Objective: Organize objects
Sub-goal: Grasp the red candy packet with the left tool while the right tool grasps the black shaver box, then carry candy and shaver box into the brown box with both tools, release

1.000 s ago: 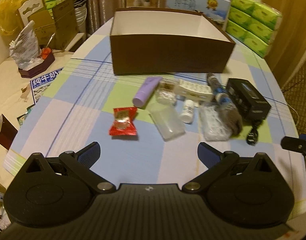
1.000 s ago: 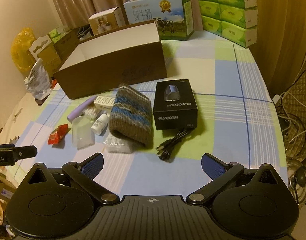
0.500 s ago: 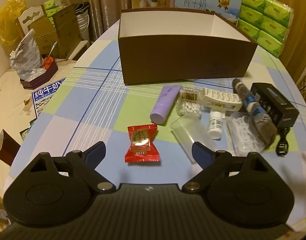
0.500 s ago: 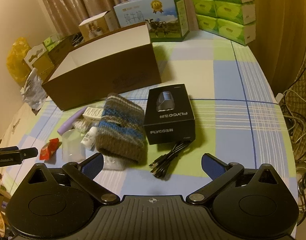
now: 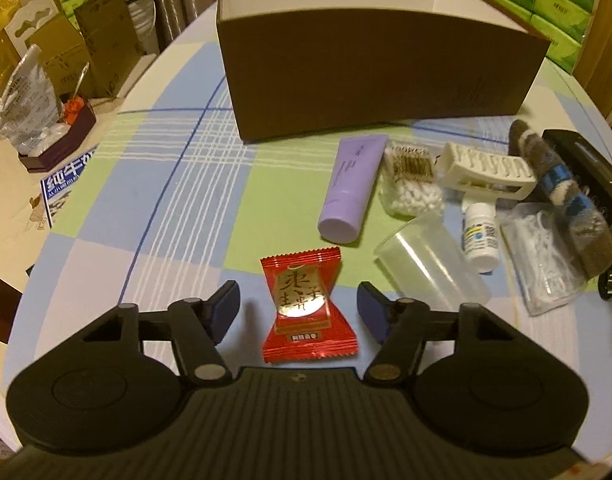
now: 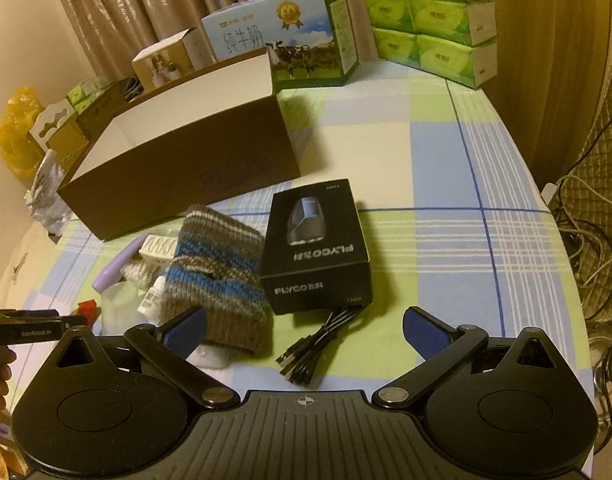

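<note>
The left gripper (image 5: pixel 298 306) stands wide, its two blue-padded fingers on either side of a red candy packet (image 5: pixel 306 306) that lies flat on the checked tablecloth (image 5: pixel 178 200) at the lower centre of the left wrist view; neither pad touches the packet. Up and to the right of it lie a clear plastic cup (image 5: pixel 430 268) on its side, a purple tube (image 5: pixel 352 186), a bag of cotton swabs (image 5: pixel 410 184), a white hair clip (image 5: pixel 486 170), a small white bottle (image 5: pixel 481 236) and a clear bag of floss picks (image 5: pixel 540 258), all crowded together. The open brown box (image 5: pixel 378 76) fills the upper centre of that frame, just behind the tube. The right gripper (image 6: pixel 304 326) is also wide and holds nothing; a coiled black cable (image 6: pixel 318 344) lies between its fingers at the lower centre of the right wrist view. The left pad sits by a striped knitted sleeve (image 6: pixel 214 276). Touching the cable, a black shaver box (image 6: pixel 318 248) sits at mid-frame, with a milk carton (image 6: pixel 282 36) and green tissue packs (image 6: pixel 430 12) along the top.
</note>
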Tool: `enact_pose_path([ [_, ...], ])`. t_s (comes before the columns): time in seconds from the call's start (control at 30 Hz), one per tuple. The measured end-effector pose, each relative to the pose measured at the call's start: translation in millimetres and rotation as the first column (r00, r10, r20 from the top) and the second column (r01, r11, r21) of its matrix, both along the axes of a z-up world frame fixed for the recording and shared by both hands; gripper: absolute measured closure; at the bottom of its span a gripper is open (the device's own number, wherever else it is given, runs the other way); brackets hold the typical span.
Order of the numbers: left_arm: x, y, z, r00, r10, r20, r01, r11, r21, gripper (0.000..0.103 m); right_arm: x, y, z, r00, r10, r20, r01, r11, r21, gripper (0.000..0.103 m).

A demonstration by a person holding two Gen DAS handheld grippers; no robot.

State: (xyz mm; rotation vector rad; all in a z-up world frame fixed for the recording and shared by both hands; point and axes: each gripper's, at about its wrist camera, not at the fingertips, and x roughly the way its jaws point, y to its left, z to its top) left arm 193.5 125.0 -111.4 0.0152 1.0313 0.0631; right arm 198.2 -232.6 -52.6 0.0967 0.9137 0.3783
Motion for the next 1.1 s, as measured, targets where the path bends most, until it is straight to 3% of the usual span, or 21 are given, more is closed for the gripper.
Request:
enact_pose_path([
  [0.13,3.7,5.0,-6.4,1.000,-0.005,-0.021,0.005,1.000,-0.015,0.056,6.8,1.4,1.2,1.000,0.004,0.012,-0.004,1.000,-0.008,0.002],
  [0.23,6.5,8.1,-10.0,0.999,-0.011,-0.030,0.010,1.000,-0.027,0.071,12.5,2.7,2.3,1.000,0.008,0.023,-0.007,1.000,-0.008,0.002],
  [0.37,7.3,11.5,-8.5,1.000,-0.023,-0.014,0.023,0.999,-0.026,0.077,22.7,5.6,3.9,0.999,0.016,0.040,-0.016,1.000,-0.014,0.002],
  [0.7,15.9,39.1,17.1,0.998,0.021,0.053,-0.020,1.000,-0.011,0.077,57.1,28.2,-9.5,0.993,0.108,0.043,-0.104,0.990,-0.097,0.002],
  [1.1,36.9,50.1,51.0,0.992,-0.006,0.123,0.006,1.000,0.002,0.077,102.8,59.7,-39.8,0.986,0.163,-0.047,-0.169,0.960,-0.222,0.008],
])
